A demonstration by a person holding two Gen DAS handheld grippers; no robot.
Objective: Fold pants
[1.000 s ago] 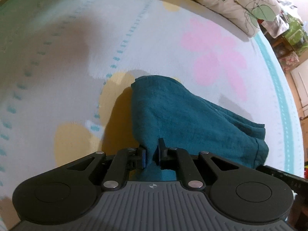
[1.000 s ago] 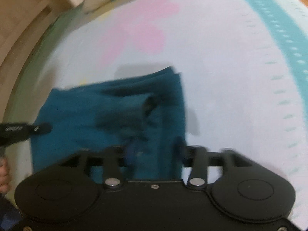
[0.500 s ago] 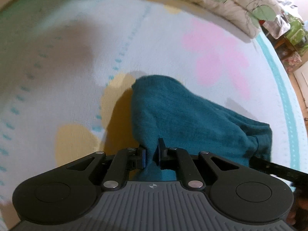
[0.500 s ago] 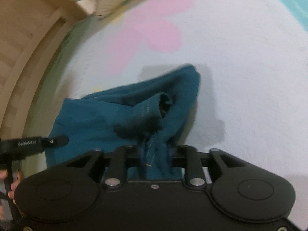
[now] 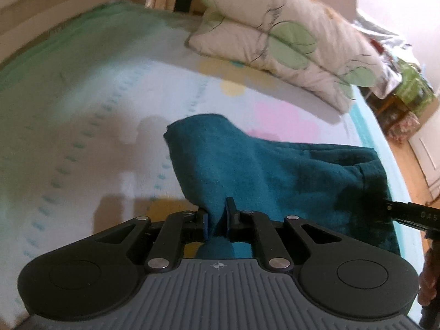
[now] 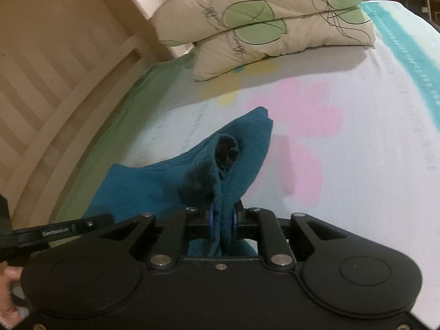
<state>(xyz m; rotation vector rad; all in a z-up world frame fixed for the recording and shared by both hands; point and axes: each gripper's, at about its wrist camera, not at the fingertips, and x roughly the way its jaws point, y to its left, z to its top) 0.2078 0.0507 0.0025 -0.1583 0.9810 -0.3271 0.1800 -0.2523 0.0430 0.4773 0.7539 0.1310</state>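
The teal pants (image 5: 261, 170) hang bunched between my two grippers above the flowered bed sheet (image 5: 90, 126). My left gripper (image 5: 217, 220) is shut on one edge of the cloth. My right gripper (image 6: 222, 220) is shut on the other edge, where a folded hem (image 6: 225, 151) stands up just past the jaws. The far fold of the pants (image 6: 255, 126) trails toward the sheet. The right gripper's finger shows in the left wrist view (image 5: 412, 211), and the left gripper's finger shows in the right wrist view (image 6: 57, 231).
Two stacked leaf-print pillows (image 6: 264, 19) lie at the head of the bed, also in the left wrist view (image 5: 286, 41). A wooden slatted headboard (image 6: 41, 77) runs along the left. Cluttered shelves and bags (image 5: 404, 93) stand beyond the bed's right edge.
Both grippers have lifted and tilted up with the pants still held. The pants rose off the sheet, and the pillows and headboard came into view.
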